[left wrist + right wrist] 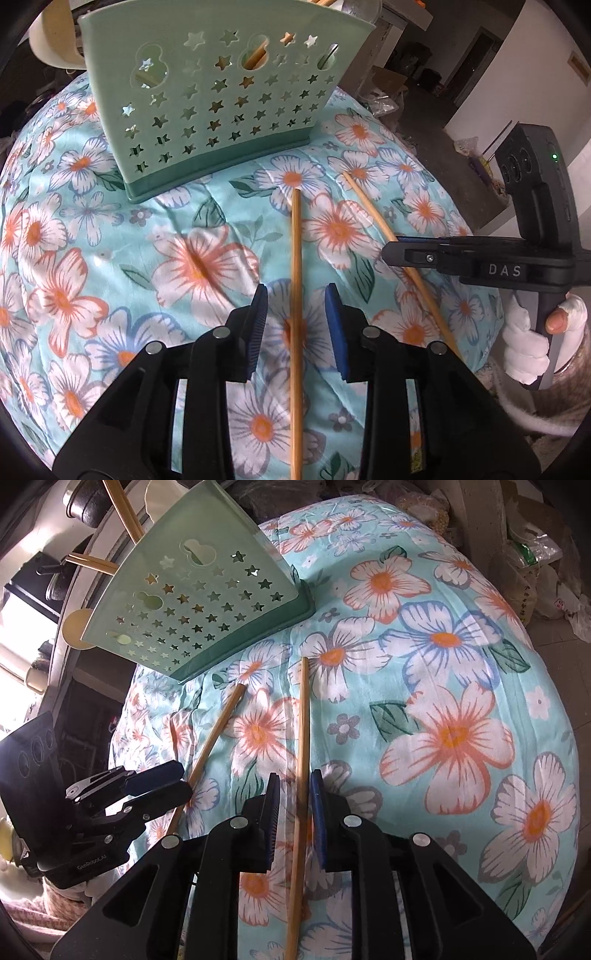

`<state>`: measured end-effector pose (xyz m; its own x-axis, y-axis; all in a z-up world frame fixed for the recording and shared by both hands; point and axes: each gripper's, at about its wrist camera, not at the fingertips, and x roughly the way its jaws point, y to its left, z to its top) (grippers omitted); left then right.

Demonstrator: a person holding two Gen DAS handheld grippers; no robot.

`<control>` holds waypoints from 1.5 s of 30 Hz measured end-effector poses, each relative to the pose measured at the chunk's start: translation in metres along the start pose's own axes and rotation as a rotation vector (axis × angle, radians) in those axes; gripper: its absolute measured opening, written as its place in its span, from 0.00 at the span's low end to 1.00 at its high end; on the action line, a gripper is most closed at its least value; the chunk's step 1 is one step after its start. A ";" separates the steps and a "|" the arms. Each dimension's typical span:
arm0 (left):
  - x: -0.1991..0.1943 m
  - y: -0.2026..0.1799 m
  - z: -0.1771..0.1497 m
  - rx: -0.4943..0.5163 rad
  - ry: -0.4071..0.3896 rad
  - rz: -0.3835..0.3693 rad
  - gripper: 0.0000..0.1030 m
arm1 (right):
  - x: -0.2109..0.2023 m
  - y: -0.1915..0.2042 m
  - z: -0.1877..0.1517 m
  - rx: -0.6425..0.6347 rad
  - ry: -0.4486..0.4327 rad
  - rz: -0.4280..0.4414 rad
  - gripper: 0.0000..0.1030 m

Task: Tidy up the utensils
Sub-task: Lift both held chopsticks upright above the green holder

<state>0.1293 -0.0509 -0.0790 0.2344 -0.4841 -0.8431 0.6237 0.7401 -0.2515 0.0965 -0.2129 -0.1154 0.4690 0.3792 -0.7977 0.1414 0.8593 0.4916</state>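
Observation:
Two bamboo chopsticks lie on the floral cloth. The left chopstick runs between the open pads of my left gripper, untouched. The right chopstick runs between the open pads of my right gripper, with small gaps on both sides. A mint green utensil holder with star cut-outs stands beyond the chopstick tips. Several chopsticks stick out of its top.
The floral tablecloth covers a rounded table. A cream spoon-like piece shows behind the holder. Bags and clutter sit on the floor beyond the table's far right edge.

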 end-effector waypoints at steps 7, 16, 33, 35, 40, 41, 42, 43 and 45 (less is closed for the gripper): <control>0.022 -0.001 0.024 0.063 0.031 0.060 0.28 | 0.015 0.007 0.017 -0.021 -0.012 -0.023 0.17; 0.028 -0.007 0.038 0.096 0.007 0.120 0.05 | 0.012 0.013 0.028 -0.013 -0.074 -0.017 0.06; -0.112 -0.006 0.053 0.036 -0.298 0.027 0.05 | -0.089 0.047 0.037 -0.105 -0.319 0.059 0.06; -0.126 -0.004 0.054 0.028 -0.330 0.016 0.05 | -0.097 0.050 0.035 -0.117 -0.338 0.063 0.06; -0.159 -0.005 0.057 0.031 -0.405 -0.009 0.05 | -0.110 0.057 0.035 -0.134 -0.369 0.069 0.06; -0.168 -0.006 0.057 0.036 -0.428 -0.011 0.05 | -0.112 0.058 0.035 -0.135 -0.374 0.069 0.06; -0.175 -0.006 0.059 0.039 -0.451 -0.012 0.05 | -0.114 0.058 0.034 -0.136 -0.380 0.070 0.06; -0.182 -0.008 0.061 0.042 -0.472 -0.015 0.05 | -0.116 0.058 0.034 -0.135 -0.384 0.070 0.06; -0.197 -0.012 0.068 0.055 -0.529 -0.015 0.05 | -0.120 0.056 0.034 -0.132 -0.391 0.073 0.06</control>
<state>0.1265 0.0037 0.1226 0.5601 -0.6745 -0.4809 0.6650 0.7123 -0.2245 0.0780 -0.2224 0.0199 0.7731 0.3032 -0.5572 -0.0052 0.8813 0.4724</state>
